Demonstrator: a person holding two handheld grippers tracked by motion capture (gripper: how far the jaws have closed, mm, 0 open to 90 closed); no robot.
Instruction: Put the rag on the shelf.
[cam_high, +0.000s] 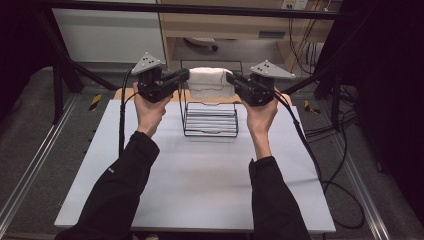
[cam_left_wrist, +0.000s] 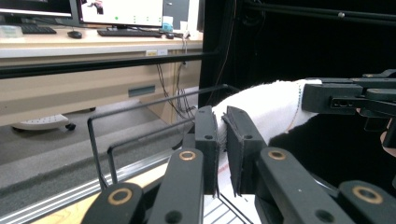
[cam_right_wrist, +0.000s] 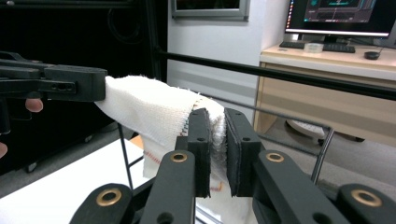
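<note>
**Mia:** What is closest to us here?

**Ben:** Two black sleeves, then two hands over the flat white desk (cam_high: 200, 175). Each hand holds a black tool. The left gripper (cam_high: 184, 75) sits at the left, and the right gripper (cam_high: 231, 78) at the right.

**Mia:** What are the jaws doing?

**Ben:** They are pinching the white knitted cloth with thin coloured stitching along its edge (cam_high: 211, 80). In the left gripper view the jaws are squeezed on one end of the cloth (cam_left_wrist: 275, 105). In the right gripper view the jaws squeeze the other end (cam_right_wrist: 154, 112). Only a thin gap is left, and the cloth fills it.

**Mia:** So where is the cloth?

**Ben:** Up in the air, pulled out between the two tools. It hangs above the black wire rack (cam_high: 210, 117), which stands near the far side of the desk. It looks level with the top bar at the back of the rack. I can't tell if it touches the bar yet.

**Mia:** Is the job done?

**Ben:** Not yet, I think. The picking up and the spreading look done. The cloth is lifted and held wide over the rack. What is left is to lay it over the rack and then let go.

**Mia:** And behind all that?

**Ben:** A wooden table with computer screens (cam_left_wrist: 121, 11) on it, farther back.
</note>
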